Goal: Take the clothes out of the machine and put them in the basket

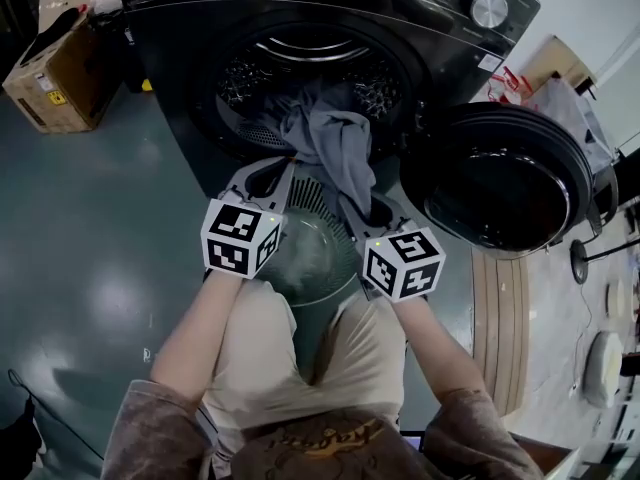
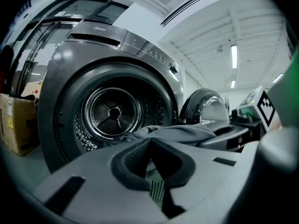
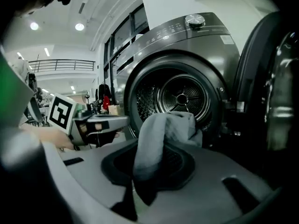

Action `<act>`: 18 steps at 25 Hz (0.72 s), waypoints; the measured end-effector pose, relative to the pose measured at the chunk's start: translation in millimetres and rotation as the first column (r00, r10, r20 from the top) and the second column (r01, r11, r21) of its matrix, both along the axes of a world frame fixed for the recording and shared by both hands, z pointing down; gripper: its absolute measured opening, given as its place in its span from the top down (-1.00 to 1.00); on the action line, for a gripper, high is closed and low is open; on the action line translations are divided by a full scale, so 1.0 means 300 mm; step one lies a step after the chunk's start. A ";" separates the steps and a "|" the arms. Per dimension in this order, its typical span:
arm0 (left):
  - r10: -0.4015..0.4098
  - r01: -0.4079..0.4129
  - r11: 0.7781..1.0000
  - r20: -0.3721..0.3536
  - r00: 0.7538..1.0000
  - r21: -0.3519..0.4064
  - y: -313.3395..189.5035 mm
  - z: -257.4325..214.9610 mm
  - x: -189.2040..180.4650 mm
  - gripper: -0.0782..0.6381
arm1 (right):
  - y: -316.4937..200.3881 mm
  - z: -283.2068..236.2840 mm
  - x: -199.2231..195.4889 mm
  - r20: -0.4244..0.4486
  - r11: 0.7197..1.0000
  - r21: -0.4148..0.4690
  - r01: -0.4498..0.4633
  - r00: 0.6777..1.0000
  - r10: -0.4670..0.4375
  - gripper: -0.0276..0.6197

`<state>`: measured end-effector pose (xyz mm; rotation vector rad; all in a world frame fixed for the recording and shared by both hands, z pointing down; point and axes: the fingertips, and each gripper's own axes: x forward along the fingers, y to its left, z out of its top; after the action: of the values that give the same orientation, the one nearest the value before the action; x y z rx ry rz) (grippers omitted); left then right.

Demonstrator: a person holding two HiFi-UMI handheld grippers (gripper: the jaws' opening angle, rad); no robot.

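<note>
Plastic, pale and ribbed, the basket point(image 1: 318, 203) stands right in front of the machine's mouth point(image 1: 300, 73), on the person's side of it and lower. Just above the basket and short of the mouth, the left claw point(image 2: 150, 162) is clenched on nothing: its pads meet with no cloth between them. Level with it, toward the mouth's right as the person faces it, the right claw point(image 3: 148, 167) is clamped on a fold of the grey garment point(image 1: 335, 143). That cloth runs lengthwise from the claw up and away to the lip of the mouth, where its far end lies bunched, partly inside the drum. So the piece hangs between mouth and basket, its long axis pointing out of the machine toward the person, and only the right hand has it. The coming move, I judge, is a pull away from the mouth until the tail clears the lip, then a drop into the basket. Whether more clothes lie deeper in the drum I cannot tell.
</note>
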<state>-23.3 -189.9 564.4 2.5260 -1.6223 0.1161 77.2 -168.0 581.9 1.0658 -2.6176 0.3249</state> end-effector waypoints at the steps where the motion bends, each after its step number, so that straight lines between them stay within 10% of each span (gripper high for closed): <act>1: 0.001 -0.001 1.000 0.002 1.000 -0.001 0.000 0.001 0.002 0.77 | 0.009 0.004 -0.003 -0.010 1.000 0.012 0.007 1.000 -0.007 0.69; 7: 0.011 -0.011 1.000 0.013 1.000 -0.001 -0.003 0.005 0.020 0.77 | -0.017 -0.036 0.028 -0.064 0.991 0.127 -0.036 0.997 0.045 0.00; 18: 0.020 -0.020 1.000 -0.004 1.000 -0.008 -0.003 0.007 0.031 0.77 | -0.230 0.033 0.004 -0.100 0.994 0.098 -0.041 0.994 0.051 -0.30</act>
<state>-13.9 -190.9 566.4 2.5354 -1.5928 0.1198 78.5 -236.9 591.7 1.1440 -2.5426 0.1518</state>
